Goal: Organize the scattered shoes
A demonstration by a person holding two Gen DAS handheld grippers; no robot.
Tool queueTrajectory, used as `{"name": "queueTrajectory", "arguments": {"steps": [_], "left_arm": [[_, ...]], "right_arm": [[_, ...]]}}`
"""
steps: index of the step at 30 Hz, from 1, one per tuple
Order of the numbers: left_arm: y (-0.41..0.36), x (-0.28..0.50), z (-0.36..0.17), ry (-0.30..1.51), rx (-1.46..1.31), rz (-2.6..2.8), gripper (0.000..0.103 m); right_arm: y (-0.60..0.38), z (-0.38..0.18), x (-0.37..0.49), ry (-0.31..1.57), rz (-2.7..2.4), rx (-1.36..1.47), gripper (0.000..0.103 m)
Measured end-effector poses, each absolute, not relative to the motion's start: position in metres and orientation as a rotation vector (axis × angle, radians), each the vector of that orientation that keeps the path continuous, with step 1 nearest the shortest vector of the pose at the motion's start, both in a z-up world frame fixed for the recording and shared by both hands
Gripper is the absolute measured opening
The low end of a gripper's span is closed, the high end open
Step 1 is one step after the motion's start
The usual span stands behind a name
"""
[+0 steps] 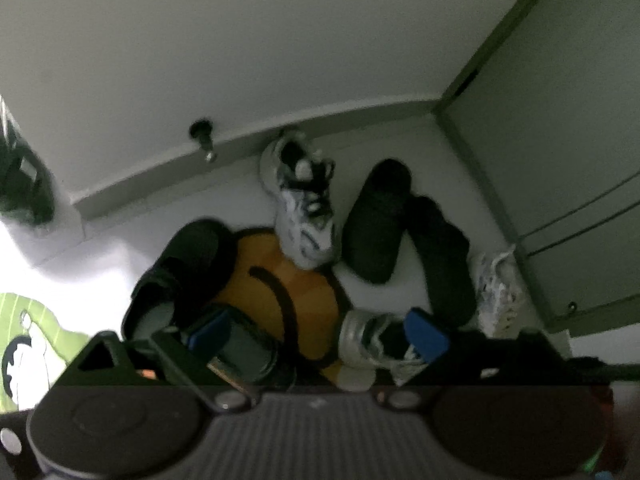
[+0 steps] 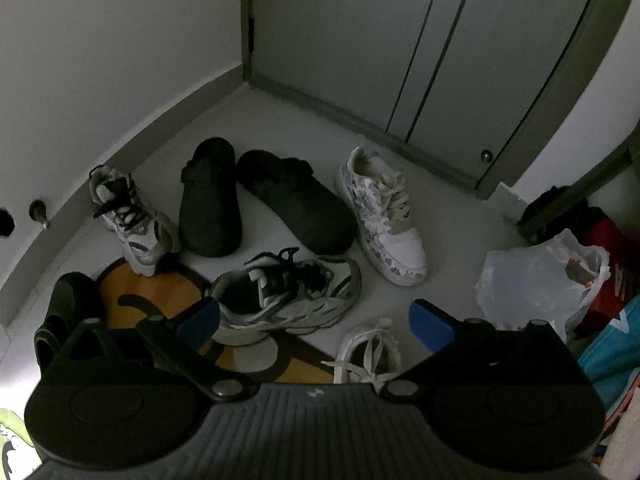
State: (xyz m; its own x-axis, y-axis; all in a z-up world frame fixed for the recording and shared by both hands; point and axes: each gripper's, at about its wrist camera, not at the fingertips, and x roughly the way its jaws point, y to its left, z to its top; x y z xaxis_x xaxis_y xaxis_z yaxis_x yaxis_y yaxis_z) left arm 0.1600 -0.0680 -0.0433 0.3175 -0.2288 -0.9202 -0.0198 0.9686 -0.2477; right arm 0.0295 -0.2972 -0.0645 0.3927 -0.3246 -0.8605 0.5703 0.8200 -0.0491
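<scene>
Shoes lie scattered on a pale floor in a dim corner. In the right wrist view a silver-and-black sneaker [image 2: 288, 292] lies on its side just ahead of my open right gripper [image 2: 316, 320], and a white laced sneaker [image 2: 368, 354] sits under it. Beyond are two black clogs [image 2: 210, 200] [image 2: 296, 204], a white patterned sneaker [image 2: 384, 216] and a second silver sneaker [image 2: 128, 220]. My left gripper [image 1: 318, 334] is open low over the orange mat [image 1: 276, 280]. Its left pad [image 1: 210, 332] is by a dark slipper [image 1: 188, 264], its right pad by the silver sneaker [image 1: 368, 336].
A skirting board and a wall with a door stopper [image 2: 38, 212] close the left side. Closet doors [image 2: 400, 60] stand behind the shoes. A white plastic bag [image 2: 536, 280], a red box [image 2: 608, 248] and a blue bag [image 2: 616, 344] crowd the right.
</scene>
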Motion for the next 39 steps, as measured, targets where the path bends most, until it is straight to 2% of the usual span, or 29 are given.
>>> {"name": "queueTrajectory", "arguments": {"steps": [5, 7, 10, 39], "left_arm": [[-0.057, 0.170, -0.047, 1.228, -0.163, -0.125, 0.097], [-0.047, 0.174, -0.057, 1.282, -0.244, -0.112, 0.093], [-0.037, 0.175, -0.057, 1.275, -0.351, -0.140, 0.096], [-0.031, 0.179, -0.055, 1.221, -0.336, -0.080, 0.096]], "right_arm": [[-0.294, -0.060, 0.038, 1.003, -0.580, 0.291, 0.103], [-0.292, -0.061, 0.043, 1.005, -0.574, 0.297, 0.103], [-0.290, -0.067, 0.048, 1.007, -0.572, 0.294, 0.103], [-0.307, -0.137, 0.092, 1.023, -0.568, 0.273, 0.102]]}}
